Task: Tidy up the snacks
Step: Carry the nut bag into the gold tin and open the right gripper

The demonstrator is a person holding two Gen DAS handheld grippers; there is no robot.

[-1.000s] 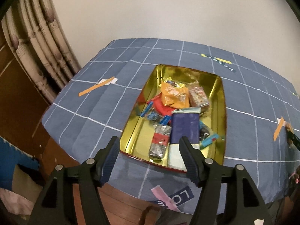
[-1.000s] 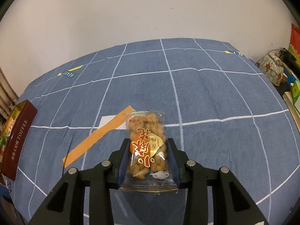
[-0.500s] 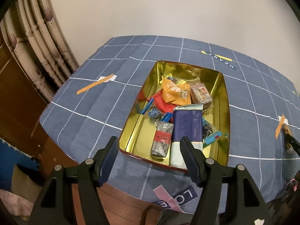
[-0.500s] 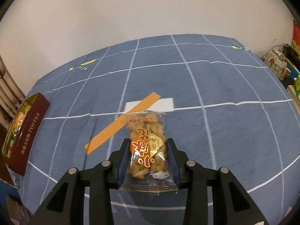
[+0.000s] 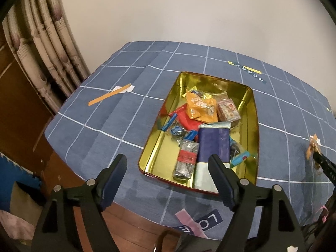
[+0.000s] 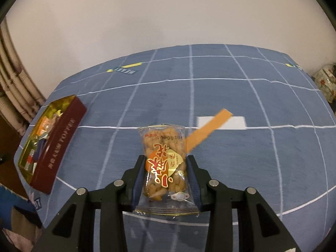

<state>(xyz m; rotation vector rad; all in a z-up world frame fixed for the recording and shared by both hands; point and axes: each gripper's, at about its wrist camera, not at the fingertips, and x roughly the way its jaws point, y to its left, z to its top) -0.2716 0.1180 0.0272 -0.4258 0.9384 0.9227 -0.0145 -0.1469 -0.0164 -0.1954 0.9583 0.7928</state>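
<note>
Snacks are sitting in two places: most are lying heaped inside a gold-lined toffee tin (image 5: 251,126) with dark red outer walls, and one clear packet of fried dough twists (image 6: 164,163) is being pinched between the pads of the right gripper (image 6: 166,180), held above the blue grid-patterned tablecloth (image 6: 252,157). Inside the tin, an orange pouch (image 5: 200,109) is lying toward the far end, a red packet (image 5: 187,119) is sitting beside it, and a tall navy and pale box (image 5: 212,147) is leaning over the near rim next to a grey packet with a red band (image 5: 185,159). The left gripper (image 5: 168,169) is hovering over the tin's near end, its jaws having just been spreading wider, with nothing pressed between them. An orange tape strip (image 6: 208,130) over a white patch is lying on the cloth just behind the held packet. The tin is resting near the cloth's left edge in the right wrist view, well apart from the packet. Curtains (image 5: 42,48) are hanging past the table's left side.
</note>
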